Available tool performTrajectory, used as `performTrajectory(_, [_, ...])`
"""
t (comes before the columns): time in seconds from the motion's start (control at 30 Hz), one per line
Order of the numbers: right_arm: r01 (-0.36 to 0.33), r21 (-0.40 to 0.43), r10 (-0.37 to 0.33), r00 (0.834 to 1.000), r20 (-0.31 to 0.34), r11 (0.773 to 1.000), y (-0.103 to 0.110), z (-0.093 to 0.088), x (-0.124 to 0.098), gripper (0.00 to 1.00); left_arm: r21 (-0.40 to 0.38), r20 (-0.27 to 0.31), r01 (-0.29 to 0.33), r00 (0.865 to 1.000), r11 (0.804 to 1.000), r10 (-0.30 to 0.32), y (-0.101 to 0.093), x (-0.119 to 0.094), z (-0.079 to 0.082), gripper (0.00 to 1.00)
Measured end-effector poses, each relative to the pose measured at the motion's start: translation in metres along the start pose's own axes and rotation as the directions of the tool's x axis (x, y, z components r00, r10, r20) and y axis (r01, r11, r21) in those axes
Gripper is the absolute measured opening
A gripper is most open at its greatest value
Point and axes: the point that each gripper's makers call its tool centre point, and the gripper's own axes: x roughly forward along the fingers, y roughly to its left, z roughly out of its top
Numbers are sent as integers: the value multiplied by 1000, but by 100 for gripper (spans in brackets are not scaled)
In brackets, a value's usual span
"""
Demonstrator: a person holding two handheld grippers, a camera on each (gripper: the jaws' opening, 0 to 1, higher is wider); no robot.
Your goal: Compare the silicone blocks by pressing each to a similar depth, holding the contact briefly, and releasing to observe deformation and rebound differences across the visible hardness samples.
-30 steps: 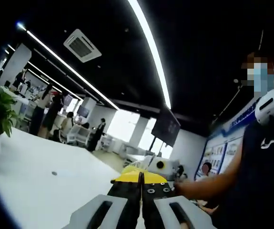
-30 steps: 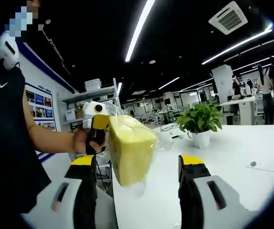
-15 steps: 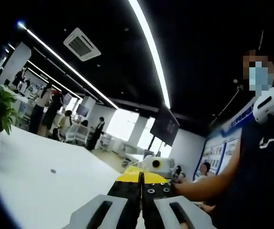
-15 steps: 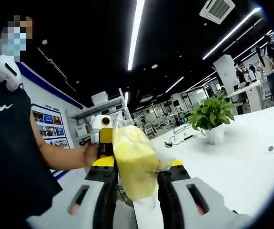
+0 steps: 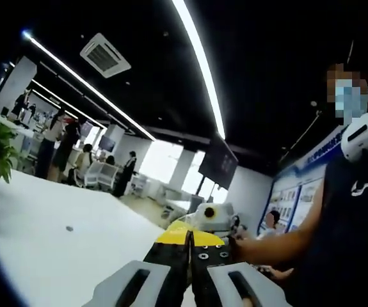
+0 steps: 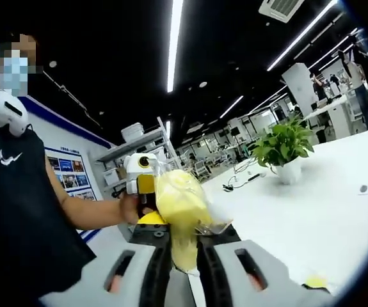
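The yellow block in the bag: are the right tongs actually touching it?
Touching. In the right gripper view the right tongs have both jaws pinched against the bagged yellow block, which narrows visibly between them.

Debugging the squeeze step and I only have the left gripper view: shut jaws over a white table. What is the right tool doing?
Observer: The right tool is shut on a yellow block wrapped in clear plastic, and the block is pinched narrow between its jaws.
Operator: Who holds the block up?
Observer: The left tool comes in from the left and grips the block's far side, with a hand behind it.
Operator: Anything on the table nearby?
Observer: A potted plant stands on the white table beyond the block, with a cable lying next to it.
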Motion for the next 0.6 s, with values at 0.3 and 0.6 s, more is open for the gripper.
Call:
performTrajectory(0.3, [1, 14, 0, 999, -32, 1000, 2, 1, 9, 2, 18, -6, -19, 1000, 1000, 19, 2, -9, 3, 0])
performTrajectory(0.6, [12, 48, -9, 998, -56, 999, 6, -21, 14, 2, 60, -52, -48, 997, 997, 51, 2, -21, -14, 0])
